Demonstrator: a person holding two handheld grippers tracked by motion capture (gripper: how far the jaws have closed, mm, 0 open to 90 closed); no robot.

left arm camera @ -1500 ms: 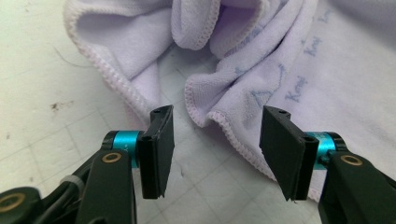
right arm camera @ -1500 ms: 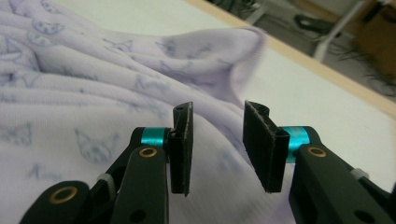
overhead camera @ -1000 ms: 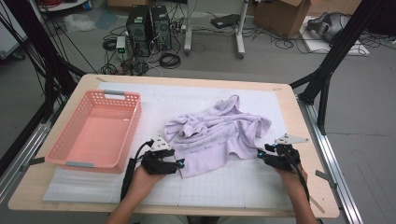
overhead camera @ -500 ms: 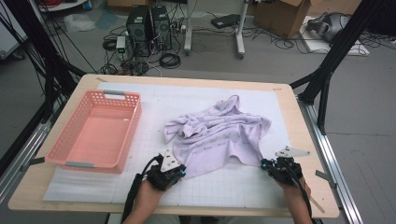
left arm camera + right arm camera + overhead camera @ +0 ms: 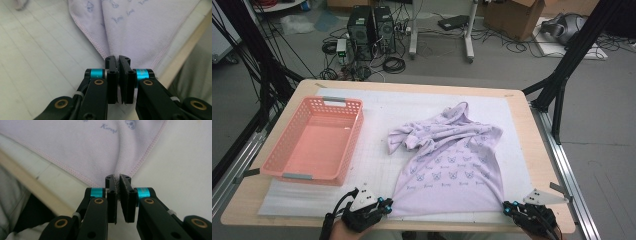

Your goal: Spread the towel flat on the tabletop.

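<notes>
The lilac garment [image 5: 451, 160] lies on the white mat [image 5: 377, 150], to the right of the pink basket [image 5: 314, 140] and apart from it. Its hem runs straight along the near edge of the table [image 5: 272, 210], well nearer than the basket; its upper part is bunched and wrinkled, level with the basket's far half. The left gripper [image 5: 386, 204] is clamped on the hem corner closest to the basket, jaws pressed together with fabric between them. The right gripper [image 5: 508, 207] is clamped on the opposite hem corner, farthest from the basket, jaws likewise closed on fabric. The hem is drawn flat between both corners.
</notes>
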